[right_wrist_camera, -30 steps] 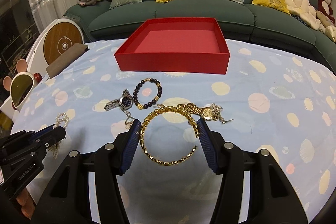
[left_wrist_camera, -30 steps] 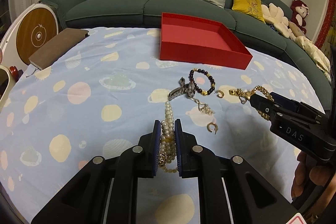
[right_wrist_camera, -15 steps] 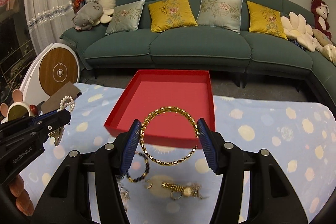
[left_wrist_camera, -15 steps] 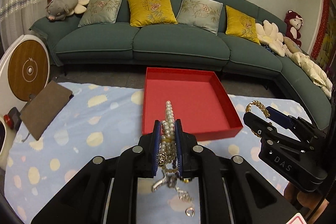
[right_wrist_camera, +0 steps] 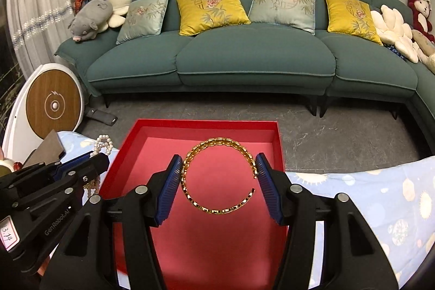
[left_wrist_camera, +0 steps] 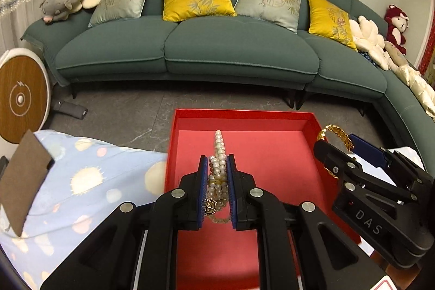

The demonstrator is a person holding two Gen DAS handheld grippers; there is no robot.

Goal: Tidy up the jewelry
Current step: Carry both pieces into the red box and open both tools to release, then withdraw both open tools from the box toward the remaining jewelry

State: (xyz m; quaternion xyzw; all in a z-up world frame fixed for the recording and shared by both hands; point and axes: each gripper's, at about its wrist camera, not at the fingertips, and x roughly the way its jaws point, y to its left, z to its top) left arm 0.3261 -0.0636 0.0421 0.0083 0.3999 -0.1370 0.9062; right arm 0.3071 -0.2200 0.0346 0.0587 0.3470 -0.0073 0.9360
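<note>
Your left gripper (left_wrist_camera: 216, 181) is clamped narrow on the pearl bracelet (left_wrist_camera: 219, 154) (its beads stick out past the fingertips) above the red tray (left_wrist_camera: 285, 154). Your right gripper (right_wrist_camera: 218, 188) is spread fairly wide, its pads pressing both sides of the gold chain bangle (right_wrist_camera: 217, 175), also over the tray. The tray sits on the worktop's blue spotted cloth (right_wrist_camera: 380, 197), the green sofa (right_wrist_camera: 244, 56) beyond.

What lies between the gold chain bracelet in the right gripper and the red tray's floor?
Nothing: in the right wrist view the gold chain bracelet hangs in the right gripper over bare floor of the red tray.
</note>
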